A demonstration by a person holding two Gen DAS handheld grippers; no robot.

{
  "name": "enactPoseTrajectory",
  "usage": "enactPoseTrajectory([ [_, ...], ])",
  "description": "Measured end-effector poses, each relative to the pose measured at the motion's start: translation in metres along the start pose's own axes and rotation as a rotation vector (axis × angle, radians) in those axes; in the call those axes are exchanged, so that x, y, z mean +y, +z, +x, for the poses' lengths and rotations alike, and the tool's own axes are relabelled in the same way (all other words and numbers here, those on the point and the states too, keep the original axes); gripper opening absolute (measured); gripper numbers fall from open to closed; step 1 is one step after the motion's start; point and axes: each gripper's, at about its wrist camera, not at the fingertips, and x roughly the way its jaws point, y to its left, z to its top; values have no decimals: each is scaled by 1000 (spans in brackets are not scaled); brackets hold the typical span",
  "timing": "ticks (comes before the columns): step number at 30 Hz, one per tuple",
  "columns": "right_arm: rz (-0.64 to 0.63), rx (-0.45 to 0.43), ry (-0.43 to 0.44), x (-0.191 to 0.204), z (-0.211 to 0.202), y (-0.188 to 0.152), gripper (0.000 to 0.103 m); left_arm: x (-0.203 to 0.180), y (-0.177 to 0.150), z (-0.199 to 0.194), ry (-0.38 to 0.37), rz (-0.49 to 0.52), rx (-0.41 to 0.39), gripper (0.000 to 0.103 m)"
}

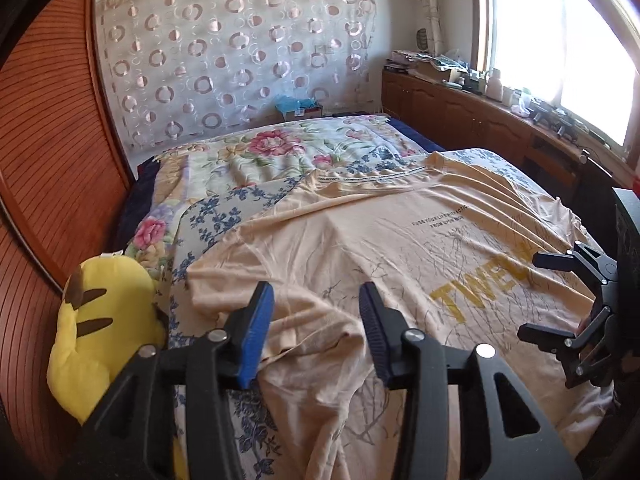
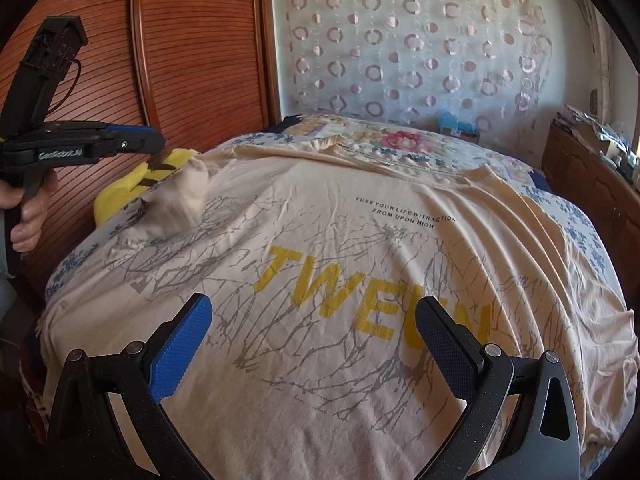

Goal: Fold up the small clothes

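Note:
A beige T-shirt (image 1: pixel 360 240) (image 2: pixel 340 220) with yellow letters and a grey branch print lies spread face up on the bed. Its left sleeve (image 1: pixel 312 332) is bunched up in loose folds. In the right wrist view that sleeve (image 2: pixel 176 204) looks blurred and raised off the bed. My left gripper (image 1: pixel 316 292) (image 2: pixel 160 142) hovers just above the sleeve, jaws apart, nothing pressed between the pads. My right gripper (image 2: pixel 314 302) (image 1: pixel 532 296) stands wide open over the shirt's lower front, holding nothing.
A yellow plush toy (image 1: pixel 100 320) (image 2: pixel 120 192) lies at the bed's left edge against a wooden slatted wardrobe (image 1: pixel 48 160). A floral quilt (image 1: pixel 280 148) covers the far bed. A cluttered wooden cabinet (image 1: pixel 460 108) runs under the window at right. A hand (image 2: pixel 28 208) holds the left gripper.

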Motion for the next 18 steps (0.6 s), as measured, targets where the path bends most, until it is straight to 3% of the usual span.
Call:
enactPoseTrajectory([
  [2, 0, 0, 1, 0, 0, 0, 103, 10, -6, -2, 14, -27, 1, 58],
  [7, -1, 1, 0, 0, 1, 0, 103, 47, -24, 11, 117, -114, 43, 58],
  [14, -4, 19, 41, 2, 8, 10, 103, 60, -51, 44, 88, -174, 130, 58],
  [18, -42, -17, 34, 11, 10, 26, 103, 57, -54, 58, 63, -176, 153, 58],
])
